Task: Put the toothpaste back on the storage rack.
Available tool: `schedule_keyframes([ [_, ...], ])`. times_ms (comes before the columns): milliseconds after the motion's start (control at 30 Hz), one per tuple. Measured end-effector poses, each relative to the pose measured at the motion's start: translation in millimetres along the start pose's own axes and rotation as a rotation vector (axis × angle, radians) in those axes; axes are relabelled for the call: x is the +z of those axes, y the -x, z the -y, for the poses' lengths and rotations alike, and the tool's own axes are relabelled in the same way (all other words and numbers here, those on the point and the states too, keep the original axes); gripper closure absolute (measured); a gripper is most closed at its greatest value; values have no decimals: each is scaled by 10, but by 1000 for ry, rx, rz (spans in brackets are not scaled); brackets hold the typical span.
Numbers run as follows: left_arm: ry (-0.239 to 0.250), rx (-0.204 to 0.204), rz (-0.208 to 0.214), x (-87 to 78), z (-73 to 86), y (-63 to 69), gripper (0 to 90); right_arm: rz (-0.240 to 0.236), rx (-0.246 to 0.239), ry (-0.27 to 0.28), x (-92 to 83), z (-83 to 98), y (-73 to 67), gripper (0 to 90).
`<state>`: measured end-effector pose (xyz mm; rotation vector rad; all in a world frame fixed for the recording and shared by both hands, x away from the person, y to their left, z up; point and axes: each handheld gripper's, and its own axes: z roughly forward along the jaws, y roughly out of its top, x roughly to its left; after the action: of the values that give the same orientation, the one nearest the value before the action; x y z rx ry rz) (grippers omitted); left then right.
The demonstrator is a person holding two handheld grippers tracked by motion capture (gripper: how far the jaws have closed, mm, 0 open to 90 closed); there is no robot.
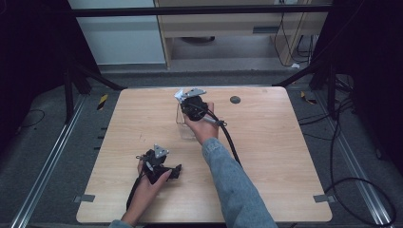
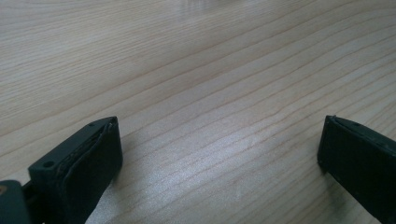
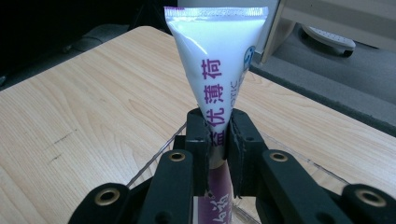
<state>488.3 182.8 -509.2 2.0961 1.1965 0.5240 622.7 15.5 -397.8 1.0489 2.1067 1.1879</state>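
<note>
The wooden worktop (image 1: pixel 266 156) carries a clear plastic container (image 1: pixel 184 124) near its far middle, and above that container the right tongs (image 3: pixel 218 140) are clamped tight on a white toothpaste tube (image 3: pixel 215 70) with purple lettering, its flat crimped end pointing away from the jaws. The left tongs (image 2: pixel 219 154) rest low over bare wood near the front edge, jaws spread wide with nothing between them.
</note>
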Motion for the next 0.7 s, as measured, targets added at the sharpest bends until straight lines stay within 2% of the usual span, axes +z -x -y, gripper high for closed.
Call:
schedule_keyframes([
  [700, -1, 1, 1, 0, -1, -1, 0, -2, -14, -22, 74, -42, -8, 796],
])
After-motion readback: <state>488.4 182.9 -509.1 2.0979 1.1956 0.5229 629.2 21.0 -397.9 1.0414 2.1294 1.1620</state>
